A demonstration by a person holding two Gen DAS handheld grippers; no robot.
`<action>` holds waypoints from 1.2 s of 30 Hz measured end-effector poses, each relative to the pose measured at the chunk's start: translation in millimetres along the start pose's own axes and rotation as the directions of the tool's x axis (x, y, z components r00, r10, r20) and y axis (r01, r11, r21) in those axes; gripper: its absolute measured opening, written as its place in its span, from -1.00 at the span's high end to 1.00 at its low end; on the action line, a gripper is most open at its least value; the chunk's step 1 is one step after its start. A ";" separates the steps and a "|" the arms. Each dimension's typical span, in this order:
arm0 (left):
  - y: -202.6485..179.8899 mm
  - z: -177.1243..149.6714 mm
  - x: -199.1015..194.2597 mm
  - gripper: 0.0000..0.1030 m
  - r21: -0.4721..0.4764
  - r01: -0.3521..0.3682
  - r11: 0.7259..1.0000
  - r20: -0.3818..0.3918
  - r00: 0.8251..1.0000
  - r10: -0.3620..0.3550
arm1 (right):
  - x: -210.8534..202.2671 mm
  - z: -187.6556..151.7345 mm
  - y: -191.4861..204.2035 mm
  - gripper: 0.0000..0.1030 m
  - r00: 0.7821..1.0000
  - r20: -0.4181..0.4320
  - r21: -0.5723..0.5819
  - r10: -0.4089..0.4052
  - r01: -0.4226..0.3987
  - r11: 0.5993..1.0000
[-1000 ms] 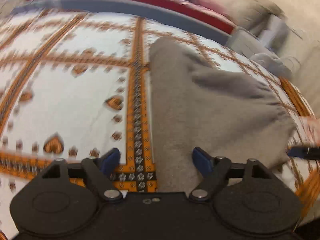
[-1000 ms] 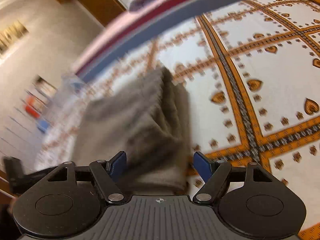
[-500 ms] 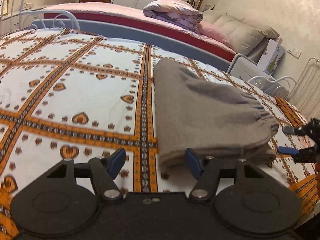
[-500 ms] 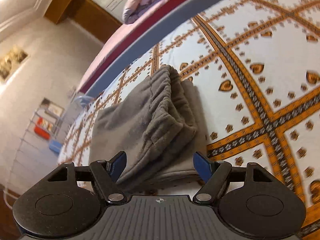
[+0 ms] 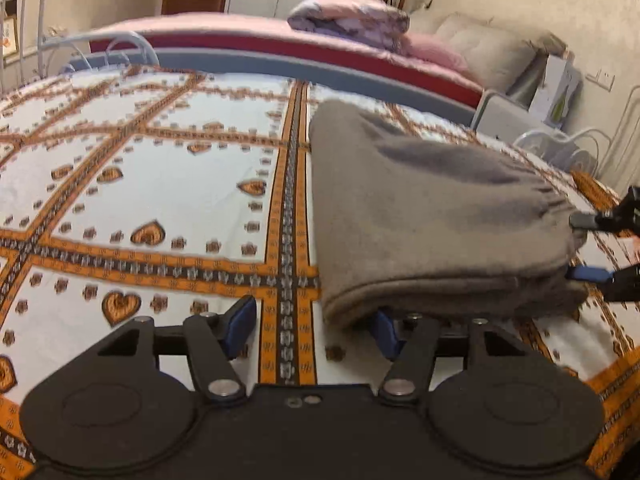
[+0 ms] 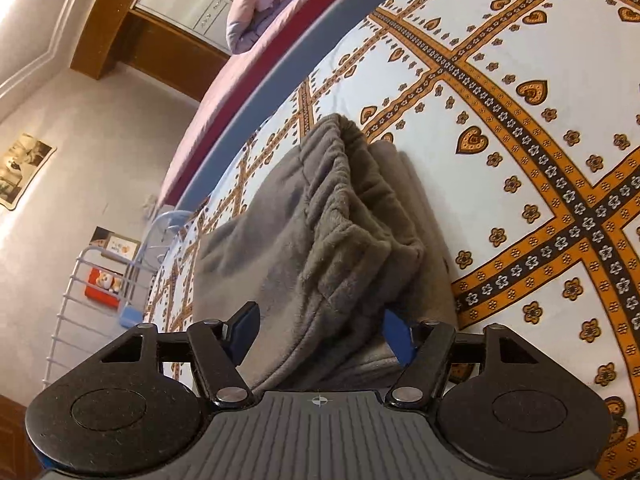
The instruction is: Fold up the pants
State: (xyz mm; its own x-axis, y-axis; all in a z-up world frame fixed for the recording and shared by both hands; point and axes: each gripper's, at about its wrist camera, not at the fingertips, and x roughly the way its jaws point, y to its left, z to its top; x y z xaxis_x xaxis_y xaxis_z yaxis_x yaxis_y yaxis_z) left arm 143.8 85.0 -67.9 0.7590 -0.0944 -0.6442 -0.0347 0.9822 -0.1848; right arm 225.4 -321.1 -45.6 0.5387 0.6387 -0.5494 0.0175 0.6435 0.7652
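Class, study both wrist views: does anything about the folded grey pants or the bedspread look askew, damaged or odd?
Nothing looks damaged or spilled. The folded grey fleece pants lie as a fairly neat bundle on the orange-and-white heart-patterned bedspread. Only the gathered elastic waistband bulges above the flatter layers beneath, which is ordinary for this fabric.

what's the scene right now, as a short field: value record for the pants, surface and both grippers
item: grey pants, folded in a stack
waistband: elastic end faces the right gripper
surface: heart-patterned bedspread
left gripper: open, at the stack's near corner
right gripper: open, straddling the waistband end
background: rolled quilt on a pink bed
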 end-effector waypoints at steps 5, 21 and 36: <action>1.4 0.0 10.9 0.19 -0.050 0.035 0.998 0.024 0.999 -0.034 | 10.7 -0.8 -3.7 -0.31 1.000 -0.003 0.030 -0.011 0.012 0.999; -2.2 3.0 4.8 0.56 -0.038 0.005 0.999 0.050 0.999 -0.003 | 14.0 -3.3 15.8 0.41 0.995 0.046 -0.090 -0.084 0.088 0.992; 0.9 3.5 -9.3 0.57 -0.049 -0.005 0.999 0.167 0.986 0.013 | 13.3 -12.2 25.3 0.41 0.995 0.030 -0.163 -0.100 0.104 0.981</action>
State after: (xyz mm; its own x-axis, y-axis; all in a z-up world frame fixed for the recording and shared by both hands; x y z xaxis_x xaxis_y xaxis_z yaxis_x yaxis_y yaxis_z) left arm 139.0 87.4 -59.5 0.8563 -0.0535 -0.5136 -0.0698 0.9735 -0.2177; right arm 222.7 -291.1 -37.7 0.5589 0.5582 -0.6132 -0.0645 0.7665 0.6390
